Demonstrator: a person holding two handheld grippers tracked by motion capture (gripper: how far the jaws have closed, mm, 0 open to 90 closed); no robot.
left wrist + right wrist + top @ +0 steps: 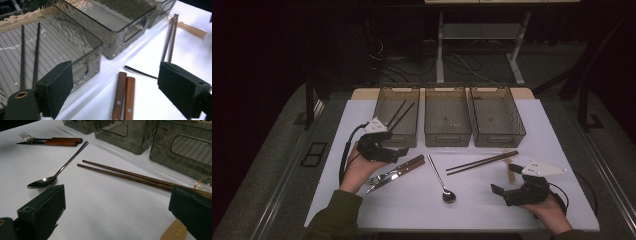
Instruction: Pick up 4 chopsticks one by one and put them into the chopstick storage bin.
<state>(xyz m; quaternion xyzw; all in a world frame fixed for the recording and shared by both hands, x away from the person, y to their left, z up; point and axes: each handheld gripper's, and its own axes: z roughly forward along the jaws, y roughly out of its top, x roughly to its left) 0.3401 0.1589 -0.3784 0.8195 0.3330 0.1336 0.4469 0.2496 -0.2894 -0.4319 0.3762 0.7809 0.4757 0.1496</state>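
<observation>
Left gripper [404, 151] held over the near left of the white table [412, 205], jaws spread wide, nothing between the pads, poised just above the wooden handles of the fork and knife [394, 172]. Long axis of that pair running from 8 o'clock to 2 o'clock in the high view: tines and blade tip toward 8 o'clock, handle ends toward 2 o'clock, just short of the left bin [397, 115]. In the left gripper view, two brown handles [123, 97] side by side and touching, rivets visible, lower ends cut off by the frame edge; tines and blade out of frame there. Black chopsticks [401, 114] lying inside the left bin, pointing to roughly 1 o'clock. Right gripper [507, 180] at the near right of the table, jaws likewise wide apart and empty. Brown chopsticks [482, 163] lying on the table between the two grippers, pointing toward 2 o'clock, far ends partly hidden behind the right jaw in the right gripper view. Spoon [442, 180] between the cutlery pair and the brown chopsticks, bowl at 6 o'clock, handle toward 11 o'clock. Small tan item [511, 172] beside the right gripper, too indistinct to identify.
</observation>
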